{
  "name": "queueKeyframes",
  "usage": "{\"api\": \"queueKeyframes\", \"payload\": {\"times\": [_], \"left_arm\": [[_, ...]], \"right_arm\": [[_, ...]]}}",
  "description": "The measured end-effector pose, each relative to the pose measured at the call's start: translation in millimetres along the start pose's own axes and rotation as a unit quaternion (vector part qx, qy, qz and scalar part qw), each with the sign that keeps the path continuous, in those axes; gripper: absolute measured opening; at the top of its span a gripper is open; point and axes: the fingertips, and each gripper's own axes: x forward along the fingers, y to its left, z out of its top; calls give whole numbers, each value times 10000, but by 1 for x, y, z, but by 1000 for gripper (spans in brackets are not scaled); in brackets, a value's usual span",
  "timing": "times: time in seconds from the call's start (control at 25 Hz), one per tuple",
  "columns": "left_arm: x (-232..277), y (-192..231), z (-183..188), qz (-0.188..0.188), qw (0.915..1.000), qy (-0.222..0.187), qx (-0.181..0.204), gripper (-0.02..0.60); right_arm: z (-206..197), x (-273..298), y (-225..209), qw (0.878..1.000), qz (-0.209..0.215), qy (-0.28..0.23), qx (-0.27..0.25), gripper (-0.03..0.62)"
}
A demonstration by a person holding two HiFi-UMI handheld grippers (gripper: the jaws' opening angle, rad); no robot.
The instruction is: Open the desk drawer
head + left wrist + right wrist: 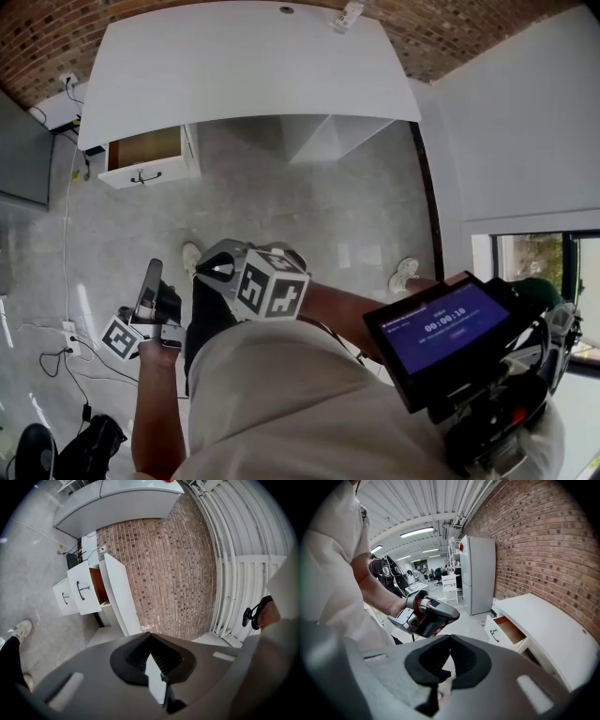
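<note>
Brick wall (47,37) backs the white desk (244,66), whose drawer (145,155) already stands open; we judge our left gripper (150,635) and right gripper (450,637), both clenched on nothing, need only hold clear of it

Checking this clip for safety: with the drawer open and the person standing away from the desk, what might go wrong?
The pulled-out white drawer juts from the white desk over the grey floor; a passing leg may strike it. Black and white cables trail across that floor near the person, a likely trip hazard.
</note>
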Motion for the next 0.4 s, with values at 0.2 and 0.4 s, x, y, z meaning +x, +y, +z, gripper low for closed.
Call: {"api": "queueKeyframes", "payload": {"times": [0.2, 0.4], "left_arm": [[3, 3, 1, 11, 10000, 91, 15, 5], [13, 8, -3, -64, 9998, 176, -52, 5]], "right_arm": [[-3, -1, -1, 10000, -37, 49, 78, 3], [-8, -6, -4, 9997, -121, 134, 140, 3]]}}
